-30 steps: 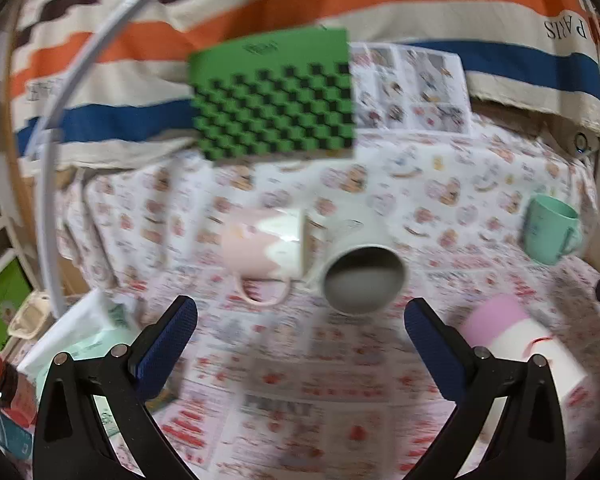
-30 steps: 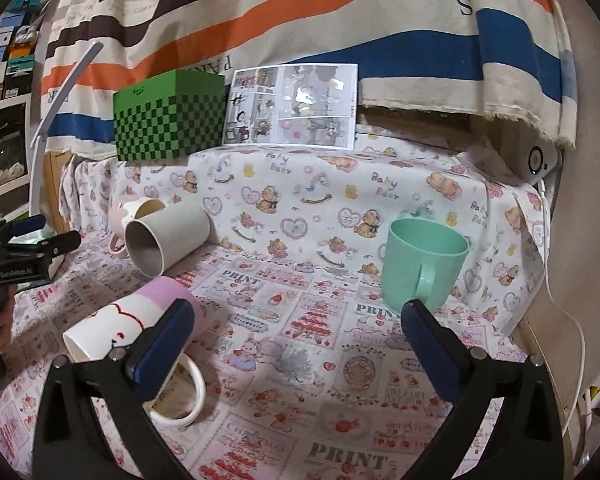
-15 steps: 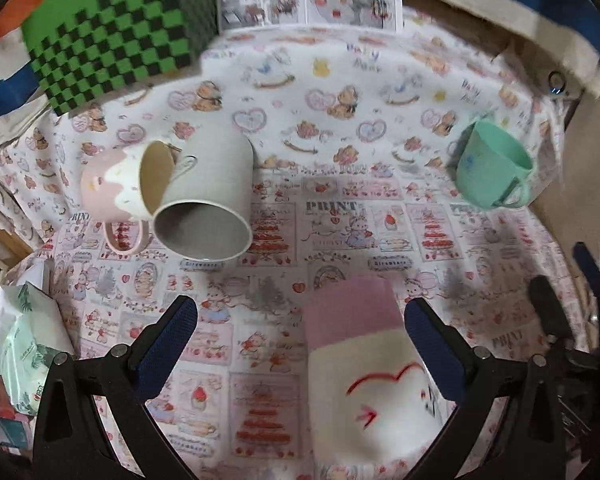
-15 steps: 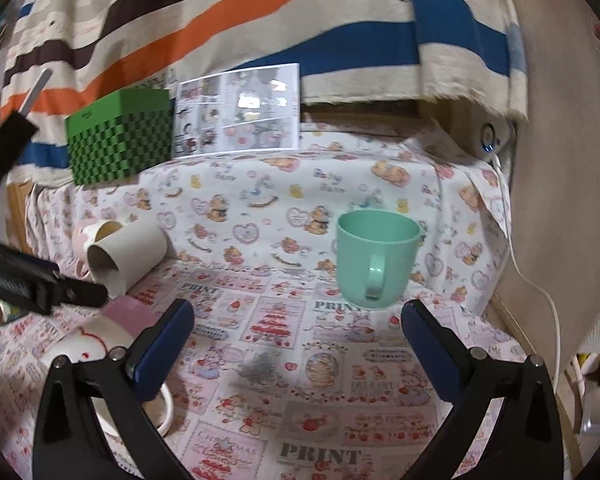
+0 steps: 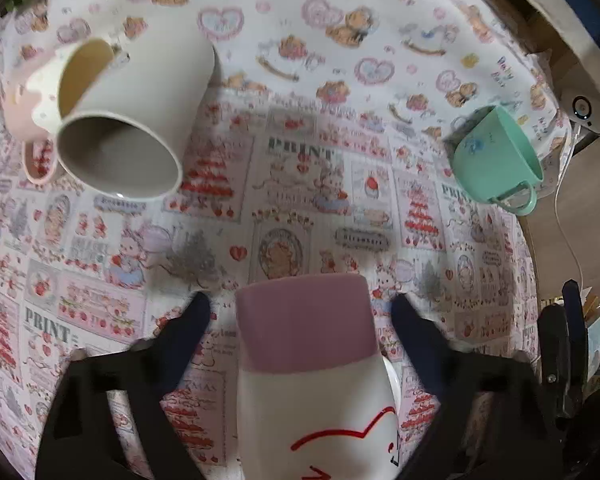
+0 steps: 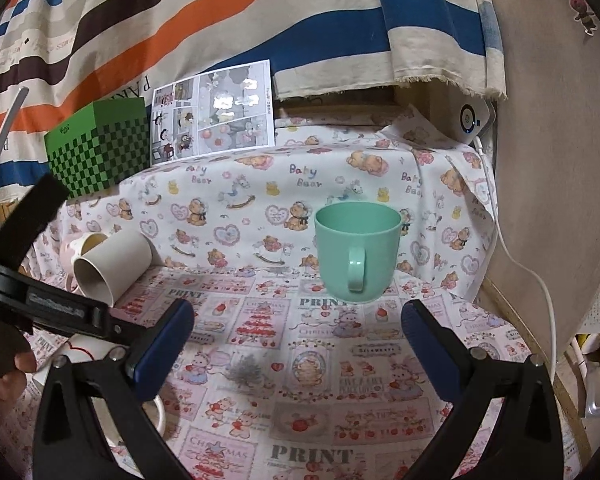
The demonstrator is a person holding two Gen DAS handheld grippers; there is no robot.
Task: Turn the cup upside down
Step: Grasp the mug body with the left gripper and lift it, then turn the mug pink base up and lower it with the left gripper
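A white mug with a pink base and a red heart outline (image 5: 316, 372) lies on its side, base pointing away. My left gripper (image 5: 300, 312) is open, with its blue-padded fingers on either side of that mug, not touching it. A mint-green mug (image 6: 358, 254) stands upright with its handle toward me, also visible in the left wrist view (image 5: 496, 156). My right gripper (image 6: 296, 324) is open and empty, a little short of the green mug. In the right wrist view the left gripper (image 6: 60, 312) covers most of the pink-and-white mug.
A beige cup (image 5: 136, 120) lies on its side against a pink-and-white mug (image 5: 40, 92) at the left. A green checkered box (image 6: 100, 148) and a printed sheet (image 6: 214, 116) stand on the raised back ledge. A white device with a cable (image 6: 472, 120) sits at the right.
My left gripper has dropped down and forward until its fingers straddle the pink-and-white mug. My right gripper has turned toward the green mug and come closer to it.
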